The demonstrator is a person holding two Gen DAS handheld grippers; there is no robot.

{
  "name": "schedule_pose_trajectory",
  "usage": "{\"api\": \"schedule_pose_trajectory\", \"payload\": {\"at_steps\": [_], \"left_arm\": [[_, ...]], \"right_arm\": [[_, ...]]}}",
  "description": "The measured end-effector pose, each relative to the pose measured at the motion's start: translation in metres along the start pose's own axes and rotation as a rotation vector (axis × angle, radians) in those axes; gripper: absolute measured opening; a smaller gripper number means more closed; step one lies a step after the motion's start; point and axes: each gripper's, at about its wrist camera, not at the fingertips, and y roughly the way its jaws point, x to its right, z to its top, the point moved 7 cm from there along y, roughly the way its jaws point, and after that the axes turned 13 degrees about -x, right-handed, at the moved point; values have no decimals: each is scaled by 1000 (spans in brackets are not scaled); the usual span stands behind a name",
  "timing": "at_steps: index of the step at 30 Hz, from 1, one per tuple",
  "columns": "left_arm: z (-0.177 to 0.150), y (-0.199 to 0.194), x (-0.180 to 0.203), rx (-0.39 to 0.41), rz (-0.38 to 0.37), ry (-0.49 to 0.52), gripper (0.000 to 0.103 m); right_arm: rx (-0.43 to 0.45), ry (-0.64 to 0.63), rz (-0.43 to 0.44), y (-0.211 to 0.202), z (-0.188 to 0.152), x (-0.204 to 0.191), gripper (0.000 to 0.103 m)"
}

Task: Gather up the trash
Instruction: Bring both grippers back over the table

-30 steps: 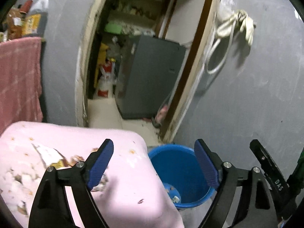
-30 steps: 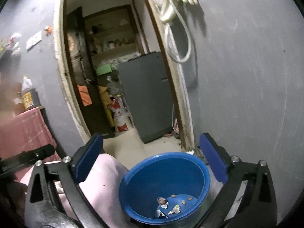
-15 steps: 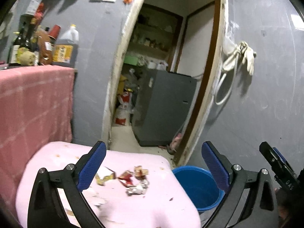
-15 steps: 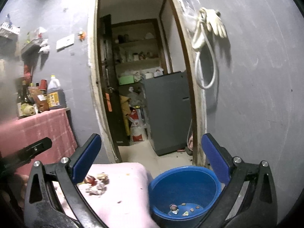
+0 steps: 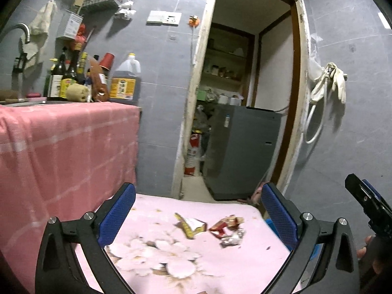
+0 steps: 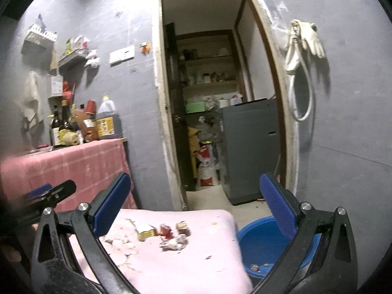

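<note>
Several crumpled wrappers (image 5: 215, 227) lie on a pink flowered cloth (image 5: 159, 257) over a low table. They also show in the right wrist view (image 6: 169, 235). A blue tub (image 6: 264, 245) with scraps in it stands on the floor to the right of the table; only its edge (image 5: 269, 223) shows in the left wrist view. My left gripper (image 5: 198, 215) is open and empty, held above the cloth short of the wrappers. My right gripper (image 6: 193, 203) is open and empty, above the table's right edge and the tub.
A counter under a pink checked cloth (image 5: 61, 142) stands at the left with bottles (image 5: 125, 83) on it. An open doorway (image 5: 235, 122) leads to a storeroom with a grey appliance (image 5: 242, 152). Gloves and a hose (image 5: 328, 90) hang on the right wall.
Both grippers have pulled back and tilted up from the tub. The wrappers and counter have come into view, and the tub has slid toward the lower right.
</note>
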Motion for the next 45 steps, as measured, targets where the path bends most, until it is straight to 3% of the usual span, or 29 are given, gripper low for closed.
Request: {"api": "schedule_pose_trajectory", "payload": {"at_steps": [14, 20, 34, 45], "left_arm": [[-28, 12, -36, -28, 77, -19, 101], [-43, 26, -45, -53, 89, 3, 101], [-69, 99, -58, -269, 67, -14, 101], [-66, 151, -59, -403, 63, -25, 101]], "right_arm": [[-47, -75, 68, 29, -28, -35, 103], [-121, -110, 72, 50, -57, -35, 103], [-366, -129, -12, 128, -105, -10, 103], [-559, -102, 57, 191, -124, -3, 103]]}}
